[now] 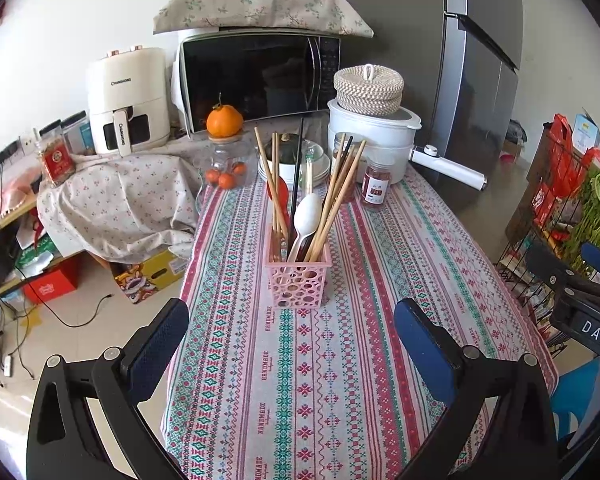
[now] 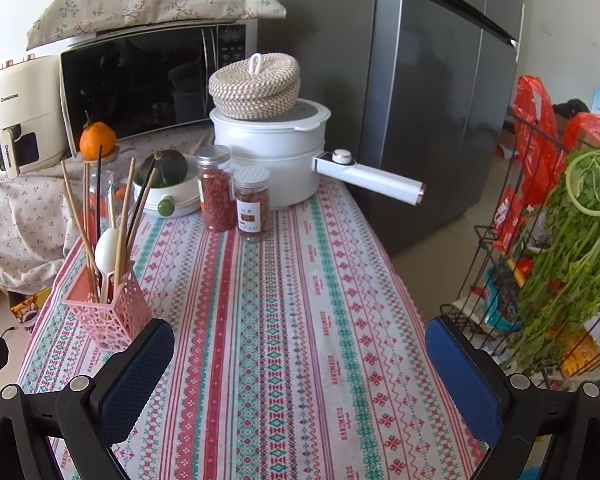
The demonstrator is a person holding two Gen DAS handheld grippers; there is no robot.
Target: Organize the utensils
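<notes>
A pink perforated utensil holder (image 1: 298, 280) (image 2: 106, 312) stands upright on the patterned tablecloth (image 1: 340, 360) (image 2: 280, 320). Several wooden chopsticks (image 1: 336, 196) (image 2: 122, 216), a dark chopstick (image 1: 297, 168) and a white plastic spoon (image 1: 307, 216) (image 2: 106, 254) stick out of it. My left gripper (image 1: 292, 324) is open just in front of the holder, nothing between its blue pads. My right gripper (image 2: 300, 344) is open over bare cloth, the holder beside its left finger. In the left wrist view the right gripper's body (image 1: 580, 292) shows at the right edge.
Behind the holder stand two spice jars (image 2: 234, 200), a white pot with a long handle (image 2: 280, 160), a bowl holding a green squash (image 2: 168, 184), a glass jar topped by an orange (image 1: 225, 148), a microwave (image 1: 256, 80) and an air fryer (image 1: 126, 100). A wire rack with greens (image 2: 560, 240) borders the table's right.
</notes>
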